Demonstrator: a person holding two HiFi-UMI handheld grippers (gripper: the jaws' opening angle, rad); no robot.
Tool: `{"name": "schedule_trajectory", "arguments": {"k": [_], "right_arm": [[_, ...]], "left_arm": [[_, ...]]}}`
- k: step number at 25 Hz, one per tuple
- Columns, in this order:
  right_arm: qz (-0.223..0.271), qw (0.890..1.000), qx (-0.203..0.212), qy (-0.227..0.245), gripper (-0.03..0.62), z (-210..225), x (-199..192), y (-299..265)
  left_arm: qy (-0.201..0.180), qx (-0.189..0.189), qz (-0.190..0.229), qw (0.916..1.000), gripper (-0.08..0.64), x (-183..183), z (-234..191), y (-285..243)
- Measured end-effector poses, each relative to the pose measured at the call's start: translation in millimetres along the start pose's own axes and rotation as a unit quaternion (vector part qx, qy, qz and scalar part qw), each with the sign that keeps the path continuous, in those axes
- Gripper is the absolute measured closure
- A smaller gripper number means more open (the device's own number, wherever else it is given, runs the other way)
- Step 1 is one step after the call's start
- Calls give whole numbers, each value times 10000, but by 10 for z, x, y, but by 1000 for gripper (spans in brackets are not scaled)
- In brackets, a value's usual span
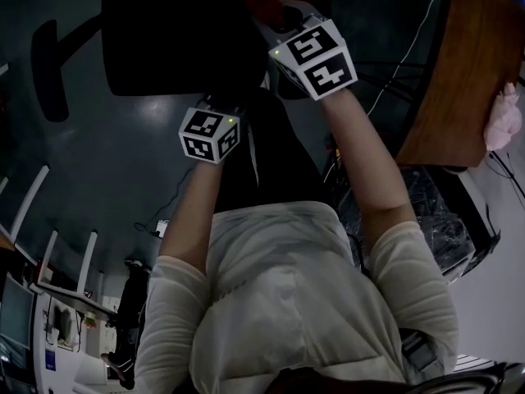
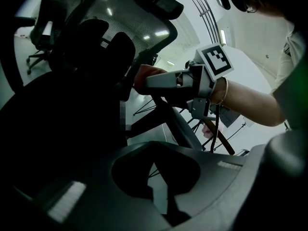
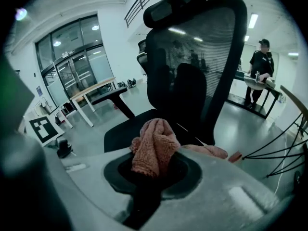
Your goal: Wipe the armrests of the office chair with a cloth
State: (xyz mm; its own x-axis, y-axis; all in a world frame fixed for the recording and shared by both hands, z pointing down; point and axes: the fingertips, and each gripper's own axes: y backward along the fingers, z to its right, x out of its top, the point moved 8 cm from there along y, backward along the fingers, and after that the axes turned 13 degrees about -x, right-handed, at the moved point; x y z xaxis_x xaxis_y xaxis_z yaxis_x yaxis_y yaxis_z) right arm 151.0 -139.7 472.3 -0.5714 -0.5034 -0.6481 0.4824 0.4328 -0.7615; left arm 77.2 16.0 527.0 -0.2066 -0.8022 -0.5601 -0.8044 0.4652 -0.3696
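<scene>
The fingers of the right gripper are closed on a bunched pink cloth, which stands up out of them with a loose tail trailing off to the right. The left gripper carries nothing that can be seen. Its fingers sit in deep shadow against the dark chair, so whether they are parted or together cannot be told. Seen from the left gripper, the cloth is at the tip of the right gripper, close against the chair's side frame. Whether it presses on an armrest there is not clear. From the head view, the right gripper reaches over the far right edge of the seat, with the left gripper lower and just off the seat's near edge. One armrest juts out on the opposite side, well apart from the cloth and both grippers. The task seems to be at an early or middle stage: the cloth is in hand and brought to the chair, no armrest shows any sign of having been wiped, and the far armrest at least looks left to do. A wooden bench stands off to the right.
</scene>
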Motion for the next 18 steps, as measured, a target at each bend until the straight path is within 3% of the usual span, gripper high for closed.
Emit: {"name": "schedule_trajectory", "arguments": {"k": [5,18], "right_arm": [[-386,9987,345,24,541,-267,-119,90],[-838,9929,232,-812,541,-603,-467,333]], "left_arm": [[-1,-39,-4,10000,545,-51,16,75],[-222,-157,-3,9996,545,-103,50,360]]}}
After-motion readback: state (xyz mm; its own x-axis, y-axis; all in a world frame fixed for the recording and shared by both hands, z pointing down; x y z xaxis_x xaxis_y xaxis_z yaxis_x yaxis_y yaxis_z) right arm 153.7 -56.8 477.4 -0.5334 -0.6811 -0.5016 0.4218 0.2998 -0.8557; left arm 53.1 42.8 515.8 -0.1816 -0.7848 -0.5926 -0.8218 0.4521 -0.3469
